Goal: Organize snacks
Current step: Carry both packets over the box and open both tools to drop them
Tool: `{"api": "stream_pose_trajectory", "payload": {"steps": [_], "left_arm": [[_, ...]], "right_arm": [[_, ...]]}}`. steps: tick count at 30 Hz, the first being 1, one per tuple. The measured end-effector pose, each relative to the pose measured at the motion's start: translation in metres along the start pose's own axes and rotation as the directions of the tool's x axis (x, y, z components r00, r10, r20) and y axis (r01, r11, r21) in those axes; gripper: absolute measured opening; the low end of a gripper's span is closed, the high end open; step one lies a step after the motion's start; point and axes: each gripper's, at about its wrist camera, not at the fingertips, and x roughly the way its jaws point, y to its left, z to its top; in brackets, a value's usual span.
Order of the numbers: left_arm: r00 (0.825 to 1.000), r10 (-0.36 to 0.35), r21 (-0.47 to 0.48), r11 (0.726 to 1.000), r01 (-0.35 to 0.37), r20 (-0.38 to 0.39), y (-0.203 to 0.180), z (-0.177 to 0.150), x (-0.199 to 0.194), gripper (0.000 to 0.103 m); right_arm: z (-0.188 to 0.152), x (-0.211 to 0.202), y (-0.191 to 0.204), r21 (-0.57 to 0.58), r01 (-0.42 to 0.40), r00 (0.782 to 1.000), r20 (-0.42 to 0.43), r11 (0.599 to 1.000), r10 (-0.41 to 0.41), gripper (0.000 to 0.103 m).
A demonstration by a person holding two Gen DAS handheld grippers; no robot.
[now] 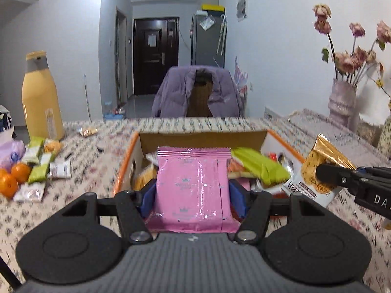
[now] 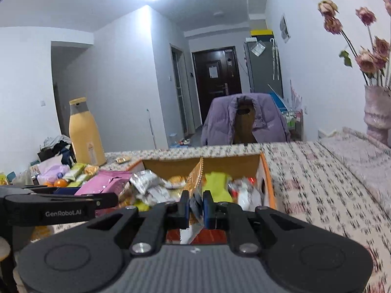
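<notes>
My left gripper [image 1: 193,190] is shut on a flat pink snack packet [image 1: 193,185], its blue pads pressing both side edges, held above the near end of an orange-rimmed cardboard box [image 1: 202,139] full of snacks. My right gripper [image 2: 195,205] is shut on a gold and white snack packet [image 2: 195,183], held edge-on over the same box [image 2: 266,173]. In the left wrist view that gold packet [image 1: 315,168] and the right gripper [image 1: 325,174] hang at the right of the box. In the right wrist view the pink packet [image 2: 105,183] and the left gripper's fingers [image 2: 105,201] show at the left.
Loose snack packets [image 1: 39,168] and oranges [image 1: 14,175] lie on the patterned tablecloth left of the box, beside a tall yellow bottle [image 1: 40,97]. A vase of dried roses [image 1: 342,102] stands at the far right. A chair with a purple jacket [image 1: 198,92] is behind the table.
</notes>
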Motion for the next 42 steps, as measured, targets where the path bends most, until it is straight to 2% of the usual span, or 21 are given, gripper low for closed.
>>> {"api": "stream_pose_trajectory", "payload": {"steps": [7,12,20,26,29,31,33,35,42], "left_arm": [[0.999,0.015,-0.013,1.000,-0.014,0.032,0.012,0.034,0.031,0.063],[0.999,0.021,-0.026,0.999,-0.021,0.029,0.018,0.048,0.064,0.063],[0.999,0.045,-0.052,0.998,-0.045,0.006,0.021,0.040,0.110,0.063],[0.999,0.050,-0.048,0.998,-0.051,-0.019,0.026,0.031,0.123,0.063],[0.998,0.055,-0.047,0.997,-0.056,-0.006,0.028,0.029,0.121,0.066],[0.998,0.055,-0.053,0.997,-0.054,0.011,0.029,0.029,0.118,0.087],[0.997,0.069,-0.062,0.996,-0.066,0.043,0.030,0.029,0.113,0.103],[0.995,0.082,-0.064,0.995,-0.078,0.061,0.031,0.029,0.110,0.103],[0.994,0.082,-0.070,0.995,-0.077,0.075,0.031,0.034,0.106,0.103]], "right_arm": [[0.035,0.044,0.001,0.009,-0.001,1.000,0.012,1.000,0.001,0.010],[0.044,0.085,-0.005,0.036,0.012,1.000,-0.012,0.999,-0.011,0.010],[0.032,0.134,-0.016,0.072,0.018,0.999,-0.047,0.997,-0.015,0.010],[0.022,0.146,-0.021,0.075,0.018,0.997,-0.078,0.997,-0.012,0.011],[0.019,0.144,-0.021,0.069,0.048,0.996,-0.078,0.996,-0.042,0.015],[0.019,0.142,-0.024,0.078,0.062,0.996,-0.074,0.995,-0.057,0.037],[0.018,0.139,-0.026,0.086,0.084,0.995,-0.064,0.993,-0.078,0.083],[0.018,0.137,-0.027,0.088,0.109,0.993,-0.053,0.990,-0.104,0.103],[0.020,0.134,-0.030,0.085,0.132,0.991,-0.050,0.988,-0.128,0.103]]}}
